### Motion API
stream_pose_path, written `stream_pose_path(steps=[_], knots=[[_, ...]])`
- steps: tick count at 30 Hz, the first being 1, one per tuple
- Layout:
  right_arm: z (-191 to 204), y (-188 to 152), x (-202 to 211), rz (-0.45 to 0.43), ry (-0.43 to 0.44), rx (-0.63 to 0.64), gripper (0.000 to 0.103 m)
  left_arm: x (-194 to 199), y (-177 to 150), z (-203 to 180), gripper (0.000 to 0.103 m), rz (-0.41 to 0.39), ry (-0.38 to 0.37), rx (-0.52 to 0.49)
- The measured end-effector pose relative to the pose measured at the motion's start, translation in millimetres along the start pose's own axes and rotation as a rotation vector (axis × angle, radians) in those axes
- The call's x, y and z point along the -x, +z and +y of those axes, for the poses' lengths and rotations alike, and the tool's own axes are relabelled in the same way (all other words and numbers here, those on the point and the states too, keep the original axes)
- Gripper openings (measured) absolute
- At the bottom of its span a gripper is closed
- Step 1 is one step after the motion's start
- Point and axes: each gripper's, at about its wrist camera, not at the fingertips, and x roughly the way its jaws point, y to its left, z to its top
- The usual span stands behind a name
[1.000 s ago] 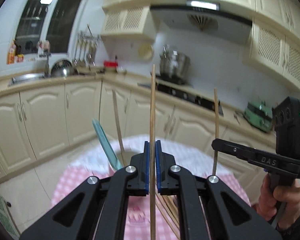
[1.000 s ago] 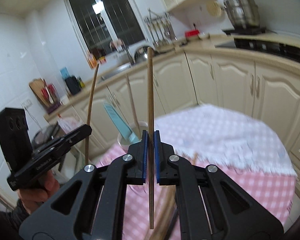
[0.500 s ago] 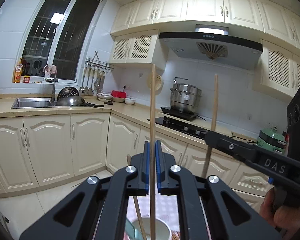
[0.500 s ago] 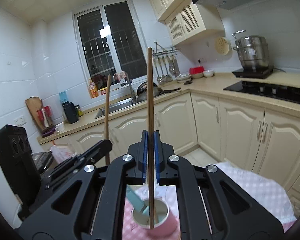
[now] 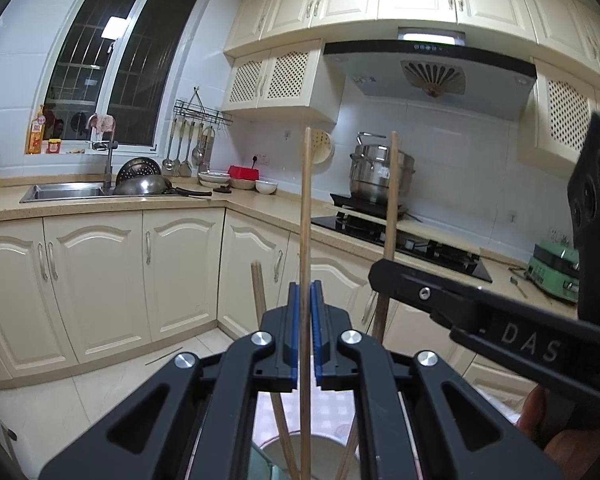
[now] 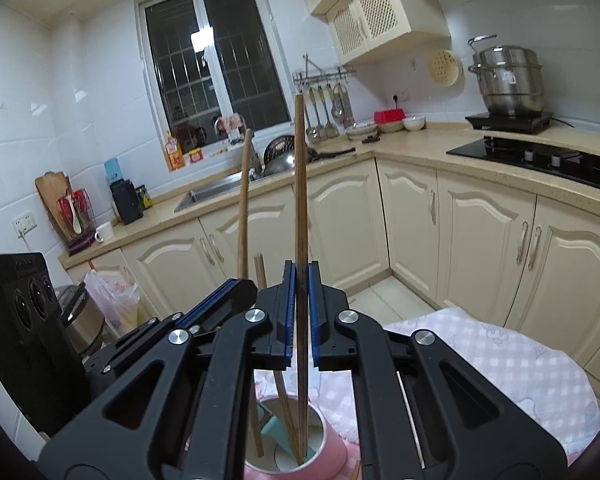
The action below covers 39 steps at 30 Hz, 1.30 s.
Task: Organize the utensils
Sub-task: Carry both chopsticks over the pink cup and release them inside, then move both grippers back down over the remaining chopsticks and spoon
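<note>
My left gripper (image 5: 305, 332) is shut on an upright wooden chopstick (image 5: 306, 220) whose lower end hangs over the cup's mouth (image 5: 324, 446). My right gripper (image 6: 299, 316) is shut on another wooden chopstick (image 6: 300, 184), its lower end inside the pink cup (image 6: 320, 458). The cup also holds a leaning chopstick (image 6: 278, 380) and a teal utensil (image 6: 272, 428). The right gripper (image 5: 452, 300) shows in the left wrist view with its chopstick (image 5: 391, 200). The left gripper (image 6: 216, 308) shows in the right wrist view with its chopstick (image 6: 244, 200).
The cup stands on a table with a pink checked cloth (image 6: 500, 364). Cream kitchen cabinets (image 5: 100, 276), a sink (image 5: 64, 192) and a hob (image 5: 400, 240) are behind. A hand (image 5: 572, 440) holds the right gripper at lower right.
Both grippers tipped from looking down at the table to level, and came down over the cup. The right chopstick's lower end now sits inside the cup. Both stay shut.
</note>
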Motion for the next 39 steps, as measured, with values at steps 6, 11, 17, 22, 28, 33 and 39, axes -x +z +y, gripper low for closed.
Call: stream_pose_path(steps=[6,11,17,22,28,33,39], knots=[[-18,-4,17,-0.012,-0.017,-0.066,0.078,14,-4,6,0.063,-0.002,0.015,0.001],[-36,-2,41,-0.027,-0.021,-0.125,0.096,41,2,10,0.092,-0.012,0.028,-0.001],[-50,0,69,-0.008,-0.044,-0.162,0.097,71,13,6,0.098,0.028,0.066,-0.016],[-54,1,91,0.012,-0.059,-0.160,0.097,93,17,0,0.098,0.061,0.075,-0.020],[-51,-1,109,0.059,-0.078,-0.140,0.097,110,16,-6,0.098,0.099,0.075,-0.024],[-49,-12,118,0.127,-0.092,-0.112,0.097,113,8,-10,0.098,0.160,0.078,-0.015],[-53,-39,117,0.241,-0.133,-0.085,0.097,109,-15,-11,0.098,0.255,0.079,0.003]])
